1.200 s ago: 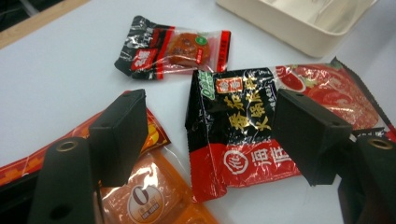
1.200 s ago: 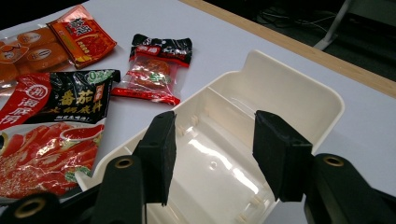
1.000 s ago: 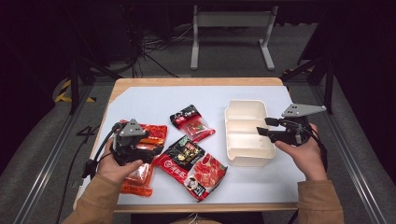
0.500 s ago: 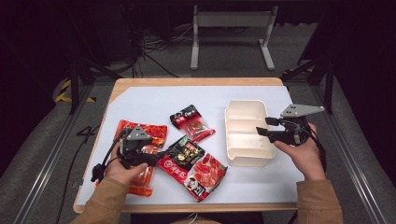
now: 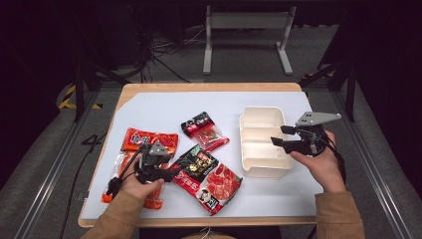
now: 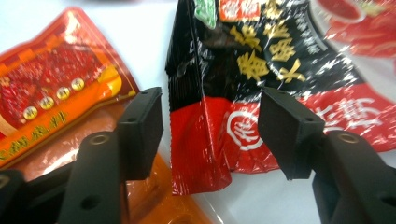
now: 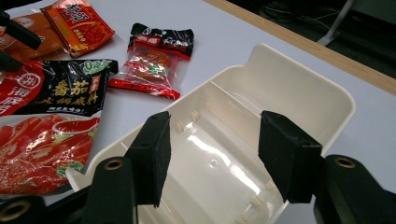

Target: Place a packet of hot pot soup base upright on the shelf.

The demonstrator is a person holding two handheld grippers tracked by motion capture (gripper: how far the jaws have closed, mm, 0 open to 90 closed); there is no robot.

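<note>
High view: left claw (image 5: 171, 173) sits low in the lower left of frame, held by the left hand (image 5: 137, 180), forearm in a tan sleeve coming up from the bottom edge. Its tips point right, at the near-left corner of the black-and-red sauce packet (image 5: 206, 178), which lies at centre-bottom of the white counter (image 5: 149, 107). Under the hand lies an orange packet (image 5: 119, 174); a red-orange packet (image 5: 149, 141) lies just above it. A small black-and-red packet (image 5: 204, 130) sits in mid frame, apart from the others. Right claw (image 5: 278, 137) is at right of frame, held level by the right hand (image 5: 321, 167), tips pointing left over the right rim of the cream divided tray (image 5: 261, 141); grey three-cornered plate on top.

Left gripper view: left claw (image 6: 210, 126) jaws wide apart, nothing pinched. The black-and-red sauce packet (image 6: 224, 93) corner lies between the two jaws, crinkled edge running down centre frame. Cannot tell if either jaw touches it. Red-orange packet (image 6: 51, 93) at upper left, orange packet (image 6: 154, 200) at bottom under the left jaw.

Right gripper view: right claw (image 7: 212, 149) jaws spread, empty, hovering over the cream divided tray (image 7: 289, 88), looking into its empty compartments, divider ridge in mid frame. Black-and-red sauce packet (image 7: 46, 116) at left, small black-and-red packet (image 7: 156, 56) upper centre, red-orange packet (image 7: 77, 23) at upper left. Left claw's (image 7: 9, 39) black tips poke in at the far upper left edge.
</note>
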